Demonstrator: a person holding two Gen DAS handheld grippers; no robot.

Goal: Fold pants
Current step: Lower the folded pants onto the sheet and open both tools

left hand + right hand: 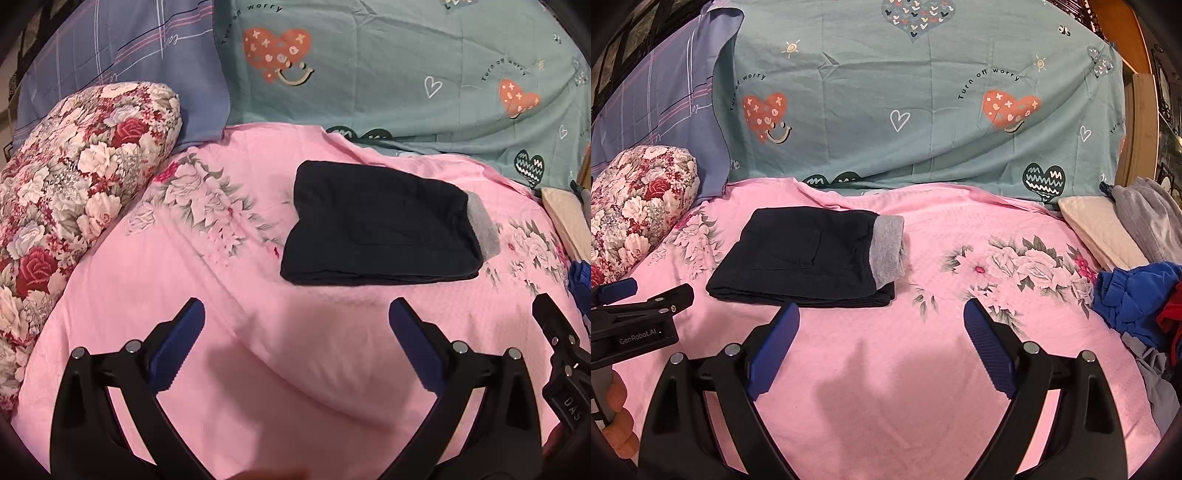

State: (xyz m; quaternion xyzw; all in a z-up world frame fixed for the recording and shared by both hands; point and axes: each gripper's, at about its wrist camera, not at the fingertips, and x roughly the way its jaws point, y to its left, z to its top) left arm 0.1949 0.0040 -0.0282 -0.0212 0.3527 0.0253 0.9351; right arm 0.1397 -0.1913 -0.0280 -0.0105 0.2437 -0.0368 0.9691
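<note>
Dark navy pants [380, 225] with a grey waistband [482, 227] lie folded into a flat rectangle on the pink floral bedsheet [258, 332]. The right wrist view shows the same folded pants [805, 254], grey band [888, 249] at their right end. My left gripper [295, 314] hovers open over bare sheet just in front of the pants, nothing between its blue pads. My right gripper [881, 314] is open too, its left fingertip near the pants' front edge, holding nothing. The left gripper's body [635, 317] shows at the left edge of the right wrist view, a hand below it.
A floral bolster pillow [74, 184] lies at the left. A teal heart-print cover [923, 110] and a blue plaid pillow [122, 62] stand behind. At the right are a cream pillow [1097, 229], grey clothing [1152, 221] and a heap of blue and red garments [1137, 295].
</note>
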